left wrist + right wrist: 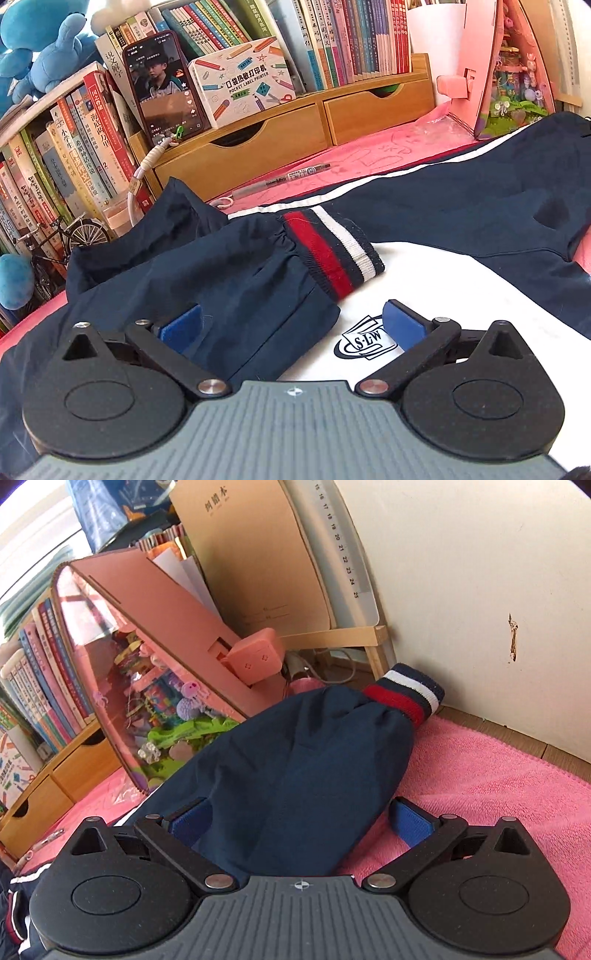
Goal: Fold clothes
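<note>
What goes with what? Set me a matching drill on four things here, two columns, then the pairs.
Things:
1. phone
2. pen
3. logo
4. right sleeve's cuff

Places:
A. lying on the pink cloth before the drawers
B. near the wall's foot
C. propped against the books
D. on the jacket's white panel, between the left tongs' pads

Pairs: 1-C, 2-A, 3-D, 4-B

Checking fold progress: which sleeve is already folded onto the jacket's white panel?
The sleeve ahead of the left gripper: its striped cuff lies on the white panel. The other sleeve stretches out over the pink towel.
</note>
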Demonstrator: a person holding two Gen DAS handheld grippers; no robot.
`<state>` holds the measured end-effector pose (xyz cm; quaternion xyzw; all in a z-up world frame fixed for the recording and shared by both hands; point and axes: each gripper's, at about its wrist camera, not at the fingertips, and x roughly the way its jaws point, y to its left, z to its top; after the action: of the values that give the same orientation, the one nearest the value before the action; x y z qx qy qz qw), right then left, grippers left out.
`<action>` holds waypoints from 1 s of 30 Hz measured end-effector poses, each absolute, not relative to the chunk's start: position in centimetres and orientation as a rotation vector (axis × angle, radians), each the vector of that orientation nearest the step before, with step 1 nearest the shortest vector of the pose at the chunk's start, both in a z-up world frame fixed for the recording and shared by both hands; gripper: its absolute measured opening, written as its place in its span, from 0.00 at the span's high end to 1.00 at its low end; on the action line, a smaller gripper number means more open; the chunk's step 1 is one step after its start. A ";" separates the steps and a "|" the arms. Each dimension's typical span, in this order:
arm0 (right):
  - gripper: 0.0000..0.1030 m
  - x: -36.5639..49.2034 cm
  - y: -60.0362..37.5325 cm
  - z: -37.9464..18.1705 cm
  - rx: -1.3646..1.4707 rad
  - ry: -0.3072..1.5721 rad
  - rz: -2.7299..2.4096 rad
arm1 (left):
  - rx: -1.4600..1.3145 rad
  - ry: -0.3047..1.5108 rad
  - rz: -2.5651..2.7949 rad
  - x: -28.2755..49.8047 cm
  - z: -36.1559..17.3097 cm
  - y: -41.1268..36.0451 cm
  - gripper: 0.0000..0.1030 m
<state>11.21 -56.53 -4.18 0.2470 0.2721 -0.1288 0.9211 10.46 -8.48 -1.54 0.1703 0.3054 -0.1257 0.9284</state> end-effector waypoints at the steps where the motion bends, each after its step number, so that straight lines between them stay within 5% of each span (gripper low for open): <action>1: 0.05 11.9 -56.5 -4.1 0.493 0.566 -0.276 | 0.332 0.636 -0.264 10.6 -1.5 -8.3 0.00; 2: 0.12 12.3 -56.3 -3.9 0.478 0.571 -0.291 | 0.313 0.647 -0.270 10.8 -1.5 -8.0 0.00; 4: 0.94 12.4 -55.6 -3.1 0.448 0.574 -0.325 | 0.268 0.676 -0.281 11.1 -1.4 -7.4 0.00; 14: 0.92 6.0 -35.9 8.1 -0.027 0.258 -0.003 | 0.086 0.663 -0.220 5.5 2.1 3.3 0.00; 20: 0.84 4.3 -14.6 6.3 -0.333 0.258 0.494 | -0.131 0.661 -0.142 2.0 3.0 12.5 0.00; 21: 0.66 3.9 -12.3 5.4 -0.378 0.275 0.542 | -0.197 0.671 -0.156 1.8 2.8 13.8 0.00; 22: 0.34 3.2 -10.4 4.5 -0.425 0.286 0.582 | -0.270 0.684 -0.179 1.6 2.6 15.2 0.00; 24: 0.01 1.2 -7.4 3.1 -0.520 0.291 0.636 | -0.402 0.706 -0.231 1.6 2.0 17.3 0.00; 30: 0.00 -0.8 -9.8 1.8 -0.578 0.357 0.637 | -0.470 0.713 -0.249 3.5 1.1 16.6 0.00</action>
<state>-0.78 -9.75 1.78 -0.2787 0.1719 0.3071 0.8936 3.48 16.61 1.07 -0.2274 0.3448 -0.1205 0.9027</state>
